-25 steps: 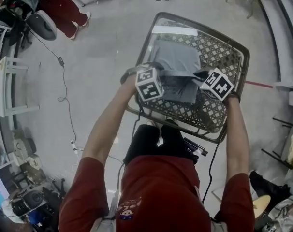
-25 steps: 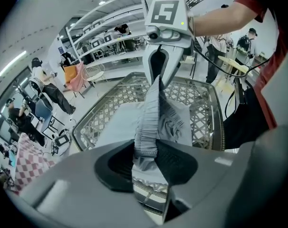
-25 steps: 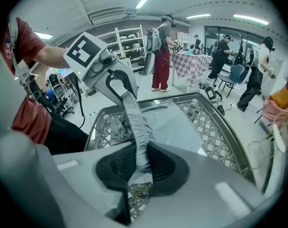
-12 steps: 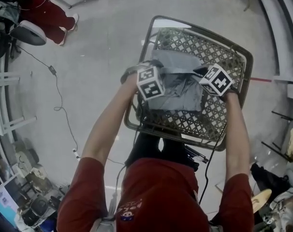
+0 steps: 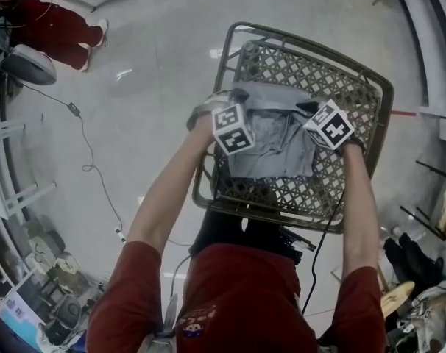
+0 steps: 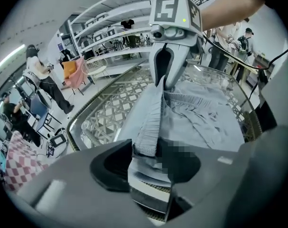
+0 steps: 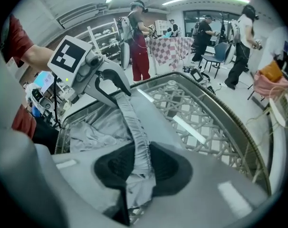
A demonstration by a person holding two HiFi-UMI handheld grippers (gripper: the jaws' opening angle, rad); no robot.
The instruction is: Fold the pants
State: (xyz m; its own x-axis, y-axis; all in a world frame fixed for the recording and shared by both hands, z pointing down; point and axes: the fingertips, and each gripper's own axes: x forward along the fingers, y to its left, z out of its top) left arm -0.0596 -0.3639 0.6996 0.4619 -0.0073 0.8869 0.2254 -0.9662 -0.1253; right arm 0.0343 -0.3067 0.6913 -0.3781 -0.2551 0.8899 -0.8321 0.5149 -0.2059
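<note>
Grey pants [image 5: 271,145] lie spread on a metal lattice table [image 5: 282,204], the elastic waistband at the far side. My left gripper [image 5: 240,98] holds the waistband's left end and my right gripper [image 5: 305,110] its right end. In the left gripper view the waistband runs from between my jaws [image 6: 148,158] up to the right gripper [image 6: 168,80]. The right gripper view shows it pinched between the pads [image 7: 137,167] and stretched to the left gripper [image 7: 116,87]. Both pairs of jaws have just been opening, with the fabric still between them.
The table's rim [image 5: 234,39] is a thin metal frame. On the floor to the left lie cables [image 5: 90,153] and a white frame [image 5: 13,190]. A person in red trousers [image 5: 57,24] stands far left. Shelves [image 6: 110,37], chairs and other people stand around.
Both grippers have come down toward the table with the waistband. The pants, bunched before, now lie flatter and wider across the lattice.
</note>
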